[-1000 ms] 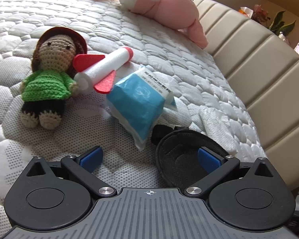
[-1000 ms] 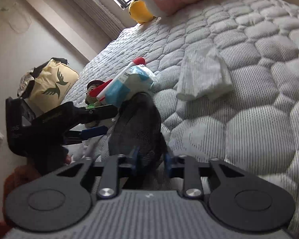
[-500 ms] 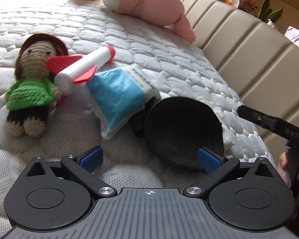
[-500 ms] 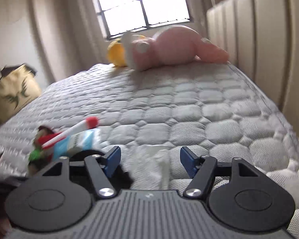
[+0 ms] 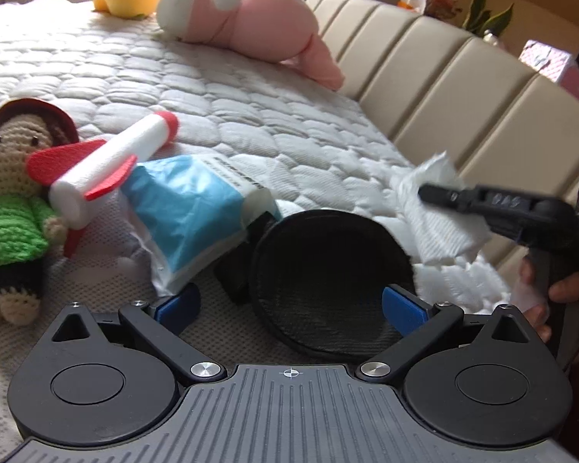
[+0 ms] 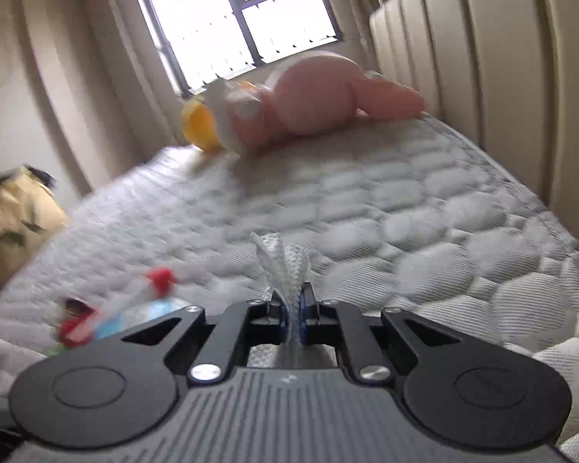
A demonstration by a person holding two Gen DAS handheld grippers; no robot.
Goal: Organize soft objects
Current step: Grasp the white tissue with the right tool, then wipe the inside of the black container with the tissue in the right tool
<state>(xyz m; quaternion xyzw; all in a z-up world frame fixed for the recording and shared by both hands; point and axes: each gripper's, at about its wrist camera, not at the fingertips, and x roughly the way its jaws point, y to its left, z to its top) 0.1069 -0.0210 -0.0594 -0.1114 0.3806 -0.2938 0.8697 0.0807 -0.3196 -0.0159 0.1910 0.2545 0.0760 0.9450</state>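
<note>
White tissue is pinched in the just-closed right tongs, lifted off the bed. Left tongs spread, empty, above a black pouch. Doll, rocket, and blue pack already lie grouped; sorting seems partway.

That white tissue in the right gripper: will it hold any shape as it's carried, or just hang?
Probably limp: the white tissue bunches into thin folds above the shut right gripper, and in the left wrist view it drapes crumpled. Likely very light. It looks thin, so it may tear if tugged.
</note>
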